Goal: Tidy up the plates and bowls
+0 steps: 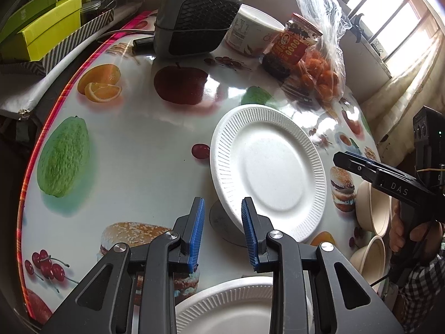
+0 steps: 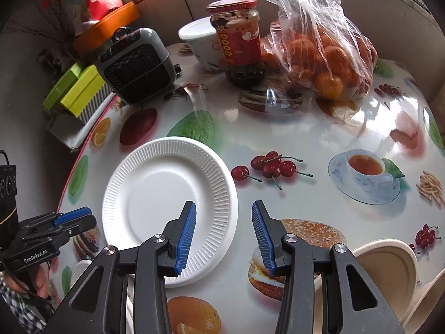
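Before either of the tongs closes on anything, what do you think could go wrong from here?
1. The plate looks light and thin; pinching its rim may bend it or skid it across the glossy table.
2. Both left tongs and right tongs hang open by that plate and might collide.
3. The bowls sit near the table's edge and could be knocked off.

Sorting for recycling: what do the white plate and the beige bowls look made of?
White plate: likely moulded paper pulp or foam, matte, with a ribbed pressed rim. Beige bowls: probably unbleached fibre pulp, dull and thin-walled, stacked; hard to confirm.
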`<state>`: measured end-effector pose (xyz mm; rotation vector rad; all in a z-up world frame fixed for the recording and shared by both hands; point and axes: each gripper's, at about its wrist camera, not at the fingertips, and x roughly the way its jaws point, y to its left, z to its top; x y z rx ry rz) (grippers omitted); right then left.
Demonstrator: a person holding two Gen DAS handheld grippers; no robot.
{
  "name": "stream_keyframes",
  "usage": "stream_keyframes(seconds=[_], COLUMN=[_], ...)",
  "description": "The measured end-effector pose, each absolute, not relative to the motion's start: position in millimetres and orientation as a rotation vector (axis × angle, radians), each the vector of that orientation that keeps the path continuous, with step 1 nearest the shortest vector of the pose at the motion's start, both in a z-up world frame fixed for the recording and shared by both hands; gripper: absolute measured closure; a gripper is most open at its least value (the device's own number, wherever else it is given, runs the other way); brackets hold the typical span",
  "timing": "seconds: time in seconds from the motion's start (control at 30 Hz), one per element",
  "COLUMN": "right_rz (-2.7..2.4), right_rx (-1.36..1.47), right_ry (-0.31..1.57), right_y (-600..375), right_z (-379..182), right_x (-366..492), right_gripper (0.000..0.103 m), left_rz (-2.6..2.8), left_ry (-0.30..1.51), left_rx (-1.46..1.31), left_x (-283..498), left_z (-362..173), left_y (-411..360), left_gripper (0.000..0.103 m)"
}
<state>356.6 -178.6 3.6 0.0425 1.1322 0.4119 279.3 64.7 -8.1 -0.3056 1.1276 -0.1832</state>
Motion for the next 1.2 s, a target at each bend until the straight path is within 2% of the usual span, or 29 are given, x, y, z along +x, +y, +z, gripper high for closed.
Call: stream_keyframes(seconds=[0.57,0.8,1.0,1.2], right_rz=[0.428,0.445,0.453,0.459], right_rx=[0.101,0.117,0.124,0.128], right_ry=[1.198,1.206,1.218,1.217], right_y=[-183.0,-180.8,-179.2,-179.4], right_z=[-22.6,-25.4,-28.3,-29.1], right_x=[373.6,374.0,373.7,372.0], right_gripper=[0.069,0.073,0.082,0.087], left_rz=[-0.168,-0.174,-0.173,-0.170], left_ry=[1.152,1.150,1.152,1.145], left_rx=[-0.333,-0.332,-0.334,-0.331], left_x=[293.2,293.2,293.3,293.8], left_z=[-22.7,-22.6,-24.4,-23.4], left_y=[65.8,65.5,63.9,62.7], left_gripper=[0.075,0.083,0.089,0.089])
